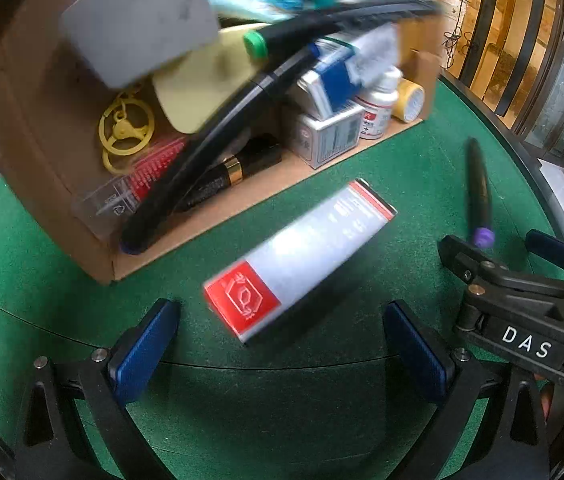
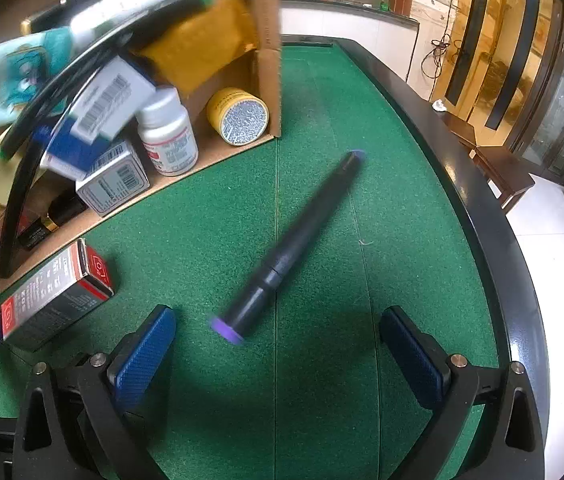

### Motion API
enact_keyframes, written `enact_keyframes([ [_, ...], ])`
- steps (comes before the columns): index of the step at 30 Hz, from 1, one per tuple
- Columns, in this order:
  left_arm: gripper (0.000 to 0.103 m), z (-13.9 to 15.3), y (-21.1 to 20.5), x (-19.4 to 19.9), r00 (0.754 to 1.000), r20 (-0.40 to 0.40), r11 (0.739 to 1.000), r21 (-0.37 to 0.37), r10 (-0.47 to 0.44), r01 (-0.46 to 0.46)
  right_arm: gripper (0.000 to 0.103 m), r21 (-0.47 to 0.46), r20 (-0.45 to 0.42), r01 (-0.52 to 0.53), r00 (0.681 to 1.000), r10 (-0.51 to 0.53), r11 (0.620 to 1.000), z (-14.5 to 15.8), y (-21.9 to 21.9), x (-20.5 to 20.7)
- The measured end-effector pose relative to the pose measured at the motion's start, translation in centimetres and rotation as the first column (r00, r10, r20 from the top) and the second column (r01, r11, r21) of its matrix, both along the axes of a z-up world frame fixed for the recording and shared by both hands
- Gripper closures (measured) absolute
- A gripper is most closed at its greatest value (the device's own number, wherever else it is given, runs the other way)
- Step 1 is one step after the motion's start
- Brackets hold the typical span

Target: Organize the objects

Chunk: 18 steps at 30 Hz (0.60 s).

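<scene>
The grey carton with red ends (image 1: 300, 258) lies on the green felt bench (image 1: 362, 400), just in front of the open cardboard box (image 1: 34, 128) and between the spread fingers of the left gripper (image 1: 282, 344), which touch nothing. Its print is blurred; only a red panel with a white hexagon emblem can be made out. The black marker with a purple cap (image 2: 282, 252) lies slantwise on the felt ahead of the right gripper (image 2: 278, 356), whose fingers also stand wide apart and empty; motion blur smears the marker's outline. In the left wrist view the right gripper's body carries the letters "DAS".

The box is crammed and much of it is blurred or cut off at the frame top: a long black curved strip (image 1: 210, 148), a green-capped marker (image 1: 278, 40), a white pill bottle (image 2: 168, 132) with unreadable label text, a yellow tin (image 2: 238, 116) with fine print on its end, barcoded small cartons (image 2: 114, 182), a yellow plastic wheel (image 1: 126, 130) and a black-and-gold tube (image 1: 230, 176).

A dark raised rim (image 2: 462, 184) edges the bench; beyond it are a pale tiled floor (image 2: 554, 280) and gold-toned panels (image 2: 494, 20).
</scene>
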<state>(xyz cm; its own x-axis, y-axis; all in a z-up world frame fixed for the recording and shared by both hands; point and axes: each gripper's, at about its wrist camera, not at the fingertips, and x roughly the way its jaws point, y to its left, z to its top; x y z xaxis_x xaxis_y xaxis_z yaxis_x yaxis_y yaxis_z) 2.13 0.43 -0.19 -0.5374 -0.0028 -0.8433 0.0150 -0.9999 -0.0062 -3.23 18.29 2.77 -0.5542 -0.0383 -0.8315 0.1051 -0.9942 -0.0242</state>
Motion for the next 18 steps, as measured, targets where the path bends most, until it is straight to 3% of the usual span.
enact_keyframes([
  [18, 0.0, 0.21, 0.23, 0.33, 1.0, -0.001, 1.0, 0.0, 0.006, -0.006, 0.0, 0.001, 0.0, -0.002, 1.0, 0.002, 1.0, 0.13, -0.33, -0.18],
])
